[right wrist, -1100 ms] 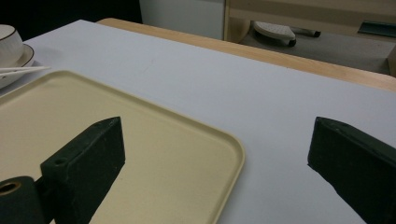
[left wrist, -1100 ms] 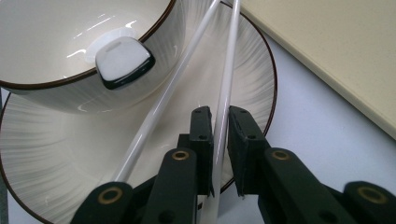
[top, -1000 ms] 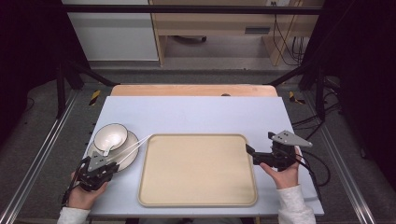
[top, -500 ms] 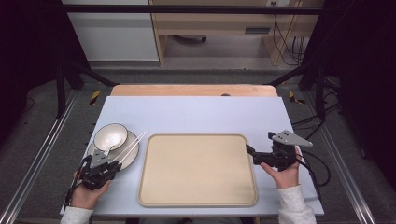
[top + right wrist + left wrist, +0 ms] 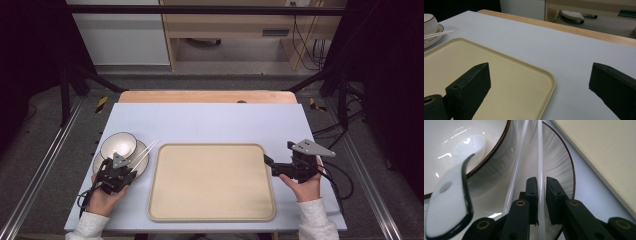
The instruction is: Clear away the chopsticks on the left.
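Chopsticks [image 5: 539, 157], two thin white ones, lie across a plate [image 5: 564, 170] at the left side of the table [image 5: 210, 122]. They lean on the rim of a white bowl [image 5: 461, 135] with a brown edge that sits on the plate. A white spoon [image 5: 447, 195] with a dark edge rests in the bowl.

The left gripper [image 5: 541, 202] has its two black jaws almost closed. One chopstick runs up between them, and the left jaw touches it. A thin gap shows by the right jaw. The jaws have just been closing a little. The other chopstick lies just to the left of the jaws, outside them.

From above, the left gripper [image 5: 116, 174] sits at the near edge of the plate [image 5: 100, 162], with the chopsticks [image 5: 142, 152] pointing toward the tan tray [image 5: 210, 210].

The right gripper [image 5: 540, 87] has its jaws wide apart and holds nothing. It hovers over the right corner of the tray [image 5: 524, 75]. From above, the right gripper [image 5: 270, 165] is at the tray's right edge, well apart from the chopsticks.
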